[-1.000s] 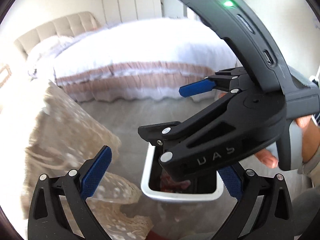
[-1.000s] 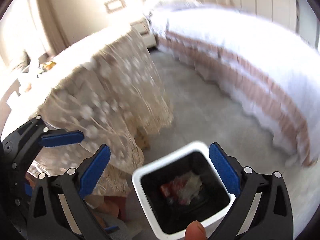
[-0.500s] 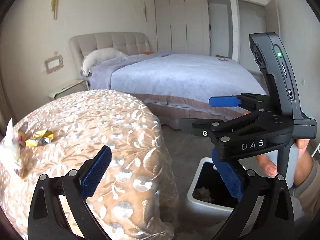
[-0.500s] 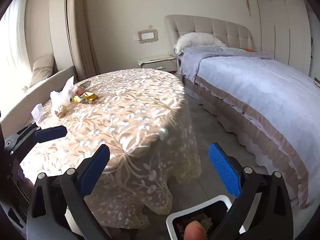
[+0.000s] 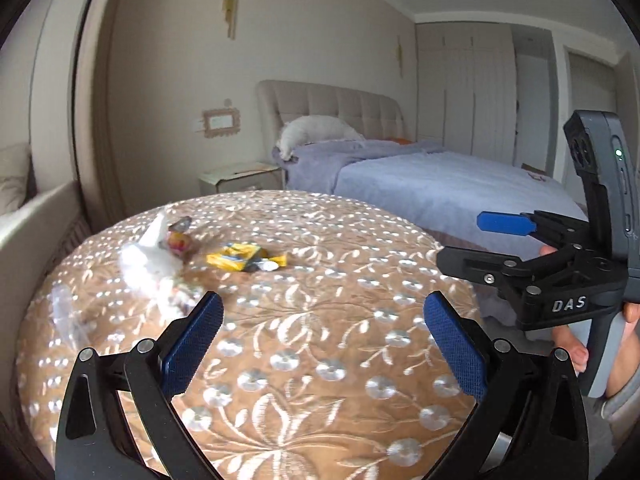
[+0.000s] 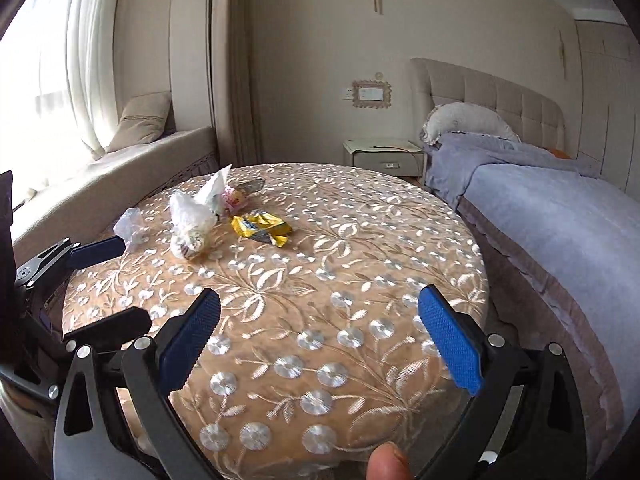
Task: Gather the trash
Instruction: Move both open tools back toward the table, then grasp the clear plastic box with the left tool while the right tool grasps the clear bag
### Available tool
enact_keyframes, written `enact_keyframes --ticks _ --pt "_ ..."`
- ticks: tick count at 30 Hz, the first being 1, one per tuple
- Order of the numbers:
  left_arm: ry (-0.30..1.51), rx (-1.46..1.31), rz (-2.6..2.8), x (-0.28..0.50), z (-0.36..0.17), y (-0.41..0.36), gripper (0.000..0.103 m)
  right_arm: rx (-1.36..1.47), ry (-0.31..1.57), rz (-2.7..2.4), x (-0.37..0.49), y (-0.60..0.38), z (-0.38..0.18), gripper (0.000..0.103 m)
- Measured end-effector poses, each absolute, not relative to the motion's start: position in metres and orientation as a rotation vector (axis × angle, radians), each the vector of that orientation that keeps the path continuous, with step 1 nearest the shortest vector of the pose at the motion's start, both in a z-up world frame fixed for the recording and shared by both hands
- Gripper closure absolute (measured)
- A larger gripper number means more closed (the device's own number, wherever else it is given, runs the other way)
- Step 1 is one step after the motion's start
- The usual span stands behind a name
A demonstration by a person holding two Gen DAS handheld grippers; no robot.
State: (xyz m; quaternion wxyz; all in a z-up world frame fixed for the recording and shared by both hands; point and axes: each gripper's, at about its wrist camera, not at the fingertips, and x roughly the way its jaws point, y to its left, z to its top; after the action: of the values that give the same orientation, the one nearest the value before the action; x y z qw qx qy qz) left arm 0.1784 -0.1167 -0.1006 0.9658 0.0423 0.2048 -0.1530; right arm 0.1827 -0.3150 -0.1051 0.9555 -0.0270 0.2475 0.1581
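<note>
Trash lies on the far left of a round table with a tan embroidered cloth [image 6: 320, 280]: a yellow wrapper [image 6: 260, 227] [image 5: 246, 261], a crumpled white bag [image 6: 190, 216] [image 5: 150, 264], a pink wrapper [image 6: 234, 198] and a clear plastic scrap [image 6: 130, 222]. My left gripper [image 5: 324, 344] is open and empty over the table's near side. My right gripper [image 6: 318, 338] is open and empty, also over the near side; it shows in the left wrist view [image 5: 472, 240] at the right.
A bed [image 6: 560, 208] with a lilac cover stands right of the table. A white nightstand [image 6: 382, 158] is behind the table. A cushioned window seat [image 6: 120, 160] runs along the left. Wardrobes [image 5: 480, 92] line the far wall.
Both grippers have swung up and away from the white bin on the floor to face the table top. The bin has left both views. Both stayed open.
</note>
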Motion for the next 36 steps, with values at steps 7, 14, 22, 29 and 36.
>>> enact_keyframes --ticks 7,14,22,29,36 --pt "0.425 -0.056 -0.182 0.190 -0.103 -0.051 0.004 -0.094 0.497 0.418 0.203 -0.256 -0.101 0.005" --pt "0.431 -0.027 -0.037 0.200 -0.099 -0.008 0.004 -0.084 0.527 0.503 0.235 -0.205 -0.101 0.005" --pt "0.469 -0.065 0.121 0.232 -0.102 0.052 0.004 -0.132 0.538 0.578 0.271 -0.154 -0.098 0.005" --pt "0.609 -0.159 0.200 0.279 -0.127 0.095 0.004 -0.211 0.551 0.598 0.303 -0.113 -0.105 0.005" --pt "0.690 -0.171 0.226 0.309 -0.137 0.108 0.005 -0.312 0.608 0.631 0.324 -0.081 -0.125 0.005"
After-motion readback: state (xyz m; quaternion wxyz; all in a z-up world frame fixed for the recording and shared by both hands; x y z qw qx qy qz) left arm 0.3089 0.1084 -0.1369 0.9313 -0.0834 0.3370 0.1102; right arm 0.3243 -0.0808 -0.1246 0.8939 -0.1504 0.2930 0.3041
